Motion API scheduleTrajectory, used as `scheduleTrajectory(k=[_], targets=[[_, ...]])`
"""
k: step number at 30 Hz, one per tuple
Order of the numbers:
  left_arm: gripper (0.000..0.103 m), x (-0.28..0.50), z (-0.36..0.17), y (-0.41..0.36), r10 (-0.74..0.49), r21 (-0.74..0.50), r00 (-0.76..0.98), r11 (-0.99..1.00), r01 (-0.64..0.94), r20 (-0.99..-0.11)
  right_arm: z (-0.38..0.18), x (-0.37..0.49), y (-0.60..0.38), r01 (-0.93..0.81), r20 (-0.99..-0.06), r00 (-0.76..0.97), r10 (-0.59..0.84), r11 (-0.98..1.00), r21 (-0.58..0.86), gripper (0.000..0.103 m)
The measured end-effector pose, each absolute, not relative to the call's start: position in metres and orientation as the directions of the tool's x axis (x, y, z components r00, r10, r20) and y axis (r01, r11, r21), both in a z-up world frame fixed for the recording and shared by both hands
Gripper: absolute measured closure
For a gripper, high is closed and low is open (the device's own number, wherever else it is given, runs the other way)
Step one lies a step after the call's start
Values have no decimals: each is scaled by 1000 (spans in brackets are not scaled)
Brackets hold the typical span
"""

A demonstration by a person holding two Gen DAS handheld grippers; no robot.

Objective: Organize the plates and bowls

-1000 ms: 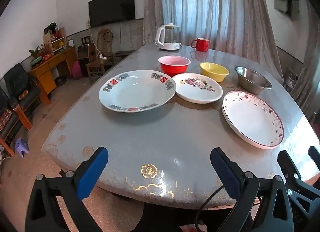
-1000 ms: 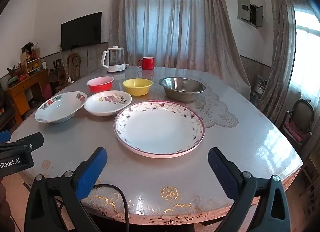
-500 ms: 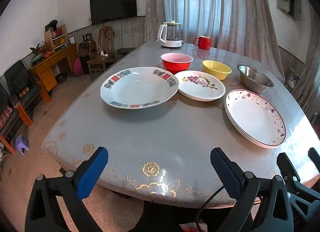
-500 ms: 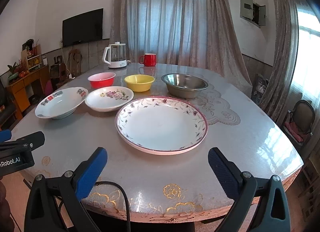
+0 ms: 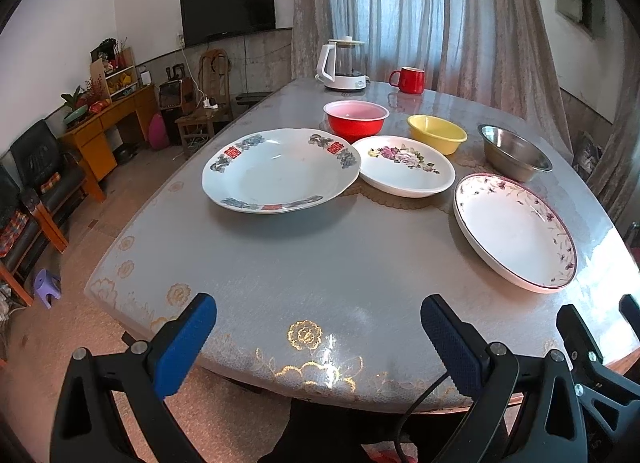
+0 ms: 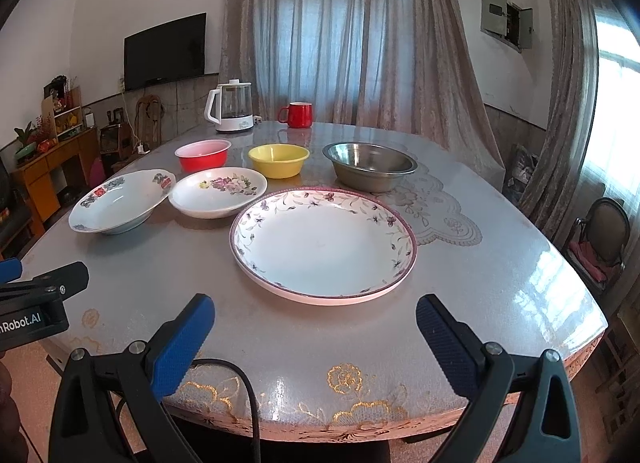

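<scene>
On the round grey table (image 5: pixel 320 263) lie three plates: a large white one with blue and red rim marks (image 5: pixel 280 171) (image 6: pixel 120 207), a smaller white one with a flower print (image 5: pixel 406 171) (image 6: pixel 218 191), and a big one with a purple vine rim (image 5: pixel 516 231) (image 6: pixel 324 243). Behind them stand a red bowl (image 5: pixel 355 121) (image 6: pixel 203 155), a yellow bowl (image 5: pixel 437 134) (image 6: pixel 279 160) and a steel bowl (image 5: pixel 514 153) (image 6: pixel 370 165). My left gripper (image 5: pixel 318 337) hovers open over the table's near edge. My right gripper (image 6: pixel 316 337) is open too, just short of the vine-rim plate. Both hold nothing.
A white kettle (image 5: pixel 345 65) (image 6: pixel 232 105) and a red mug (image 5: pixel 409 80) (image 6: pixel 297 114) stand at the table's far side. A lace doily (image 6: pixel 432 207) lies at the right. Chairs, a wooden cabinet (image 5: pixel 108 123) and a purple stool (image 5: pixel 47 288) stand to the left; a round-backed chair (image 6: pixel 600 239) to the right.
Both grippers have edged forward and slightly up toward the table, so the dishes sit a little lower in view. Nothing on the table has moved; both stay open.
</scene>
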State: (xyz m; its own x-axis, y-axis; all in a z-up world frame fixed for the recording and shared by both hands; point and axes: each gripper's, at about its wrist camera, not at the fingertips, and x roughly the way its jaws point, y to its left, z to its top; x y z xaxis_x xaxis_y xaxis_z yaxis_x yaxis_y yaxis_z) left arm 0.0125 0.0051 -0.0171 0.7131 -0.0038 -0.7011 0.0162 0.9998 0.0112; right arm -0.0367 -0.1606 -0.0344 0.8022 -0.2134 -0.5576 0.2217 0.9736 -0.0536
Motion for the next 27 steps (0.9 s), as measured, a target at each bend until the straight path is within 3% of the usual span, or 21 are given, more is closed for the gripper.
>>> scheduleTrajectory(k=[27], targets=[[0, 15, -20, 5, 3, 19, 703, 1000, 15, -711, -37, -32, -158, 209, -572, 794, -205, 976, -60, 0]])
